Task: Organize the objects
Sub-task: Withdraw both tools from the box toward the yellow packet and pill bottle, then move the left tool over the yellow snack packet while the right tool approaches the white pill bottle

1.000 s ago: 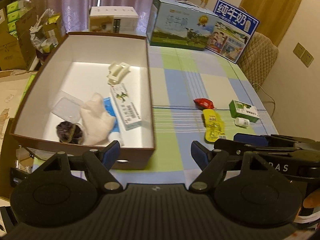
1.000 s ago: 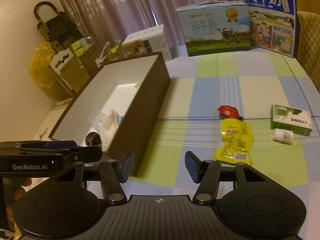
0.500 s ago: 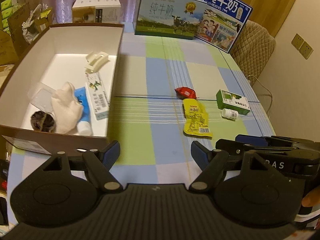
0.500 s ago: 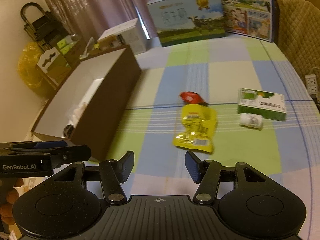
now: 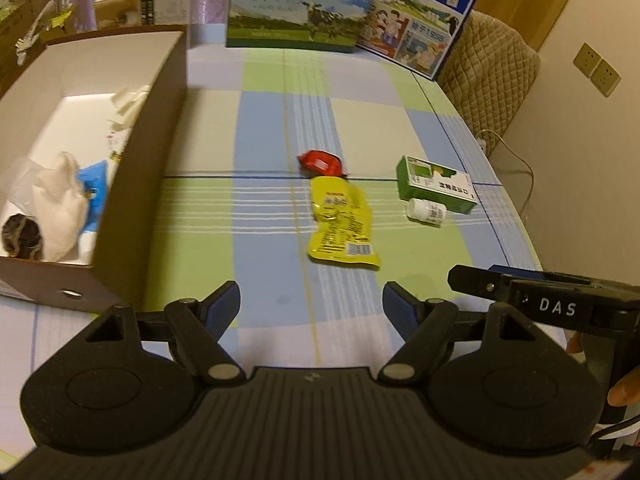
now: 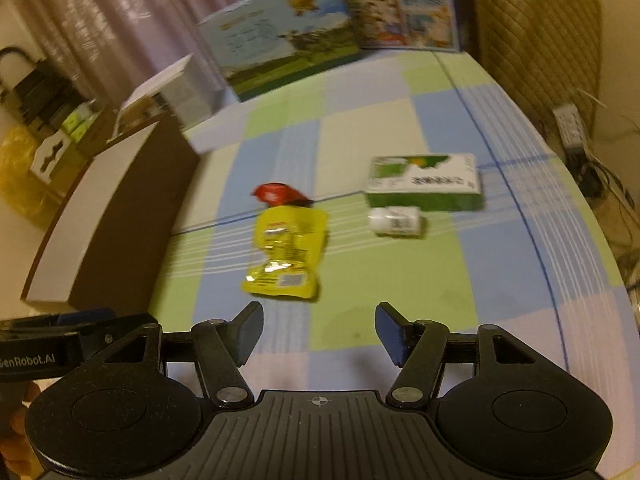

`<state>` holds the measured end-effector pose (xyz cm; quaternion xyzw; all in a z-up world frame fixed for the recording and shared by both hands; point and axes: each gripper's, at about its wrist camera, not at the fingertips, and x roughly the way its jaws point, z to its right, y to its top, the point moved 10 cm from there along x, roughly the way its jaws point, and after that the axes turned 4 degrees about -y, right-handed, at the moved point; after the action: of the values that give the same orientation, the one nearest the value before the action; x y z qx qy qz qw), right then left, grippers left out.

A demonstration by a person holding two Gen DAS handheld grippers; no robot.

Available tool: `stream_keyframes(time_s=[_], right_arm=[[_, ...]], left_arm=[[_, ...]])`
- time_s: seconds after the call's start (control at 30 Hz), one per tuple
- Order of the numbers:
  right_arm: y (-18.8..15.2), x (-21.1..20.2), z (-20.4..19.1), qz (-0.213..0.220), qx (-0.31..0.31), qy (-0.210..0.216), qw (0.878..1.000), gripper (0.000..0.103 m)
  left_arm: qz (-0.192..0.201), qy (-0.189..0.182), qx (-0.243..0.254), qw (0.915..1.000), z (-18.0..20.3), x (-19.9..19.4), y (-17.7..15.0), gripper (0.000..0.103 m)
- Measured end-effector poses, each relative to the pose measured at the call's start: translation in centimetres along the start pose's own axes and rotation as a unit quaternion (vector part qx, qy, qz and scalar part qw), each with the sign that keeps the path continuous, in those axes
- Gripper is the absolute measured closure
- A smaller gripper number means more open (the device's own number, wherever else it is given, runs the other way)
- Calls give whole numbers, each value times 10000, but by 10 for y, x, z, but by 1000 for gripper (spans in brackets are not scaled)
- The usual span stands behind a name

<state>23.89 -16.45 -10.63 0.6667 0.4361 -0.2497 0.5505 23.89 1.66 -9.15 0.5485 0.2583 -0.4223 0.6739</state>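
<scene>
A yellow snack packet, a small red packet, a green-and-white medicine box and a small white bottle lie on the checked tablecloth. A brown box with white inside stands at the left and holds a white cloth, a blue item and other things. My left gripper is open and empty, short of the yellow packet. My right gripper is open and empty, just short of the packet and the bottle.
Two milk cartons and a white carton stand at the table's far edge. A padded chair is at the far right. The table's right edge curves close by, with cables on the floor beyond.
Both grippers have swung right, away from the brown box and toward the loose items. The yellow packet and bottle now sit nearer and more central. Both stay open.
</scene>
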Motion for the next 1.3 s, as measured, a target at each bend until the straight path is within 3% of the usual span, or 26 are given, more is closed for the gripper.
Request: stream_keyframes(time_s=[0.4,0.77,1.3], right_arm=[[-3,17,36,-105,139,-207,9996,43],[9,39,52,48,59,-394,9992,43],[20,71,76,-93,164,-669,9976,43]], left_arm=[[-148,4,157,9998,23,45,6,22],[-49,35,360,9993,26,83,18,19],[-288,94,845,9960,28,149,37,16]])
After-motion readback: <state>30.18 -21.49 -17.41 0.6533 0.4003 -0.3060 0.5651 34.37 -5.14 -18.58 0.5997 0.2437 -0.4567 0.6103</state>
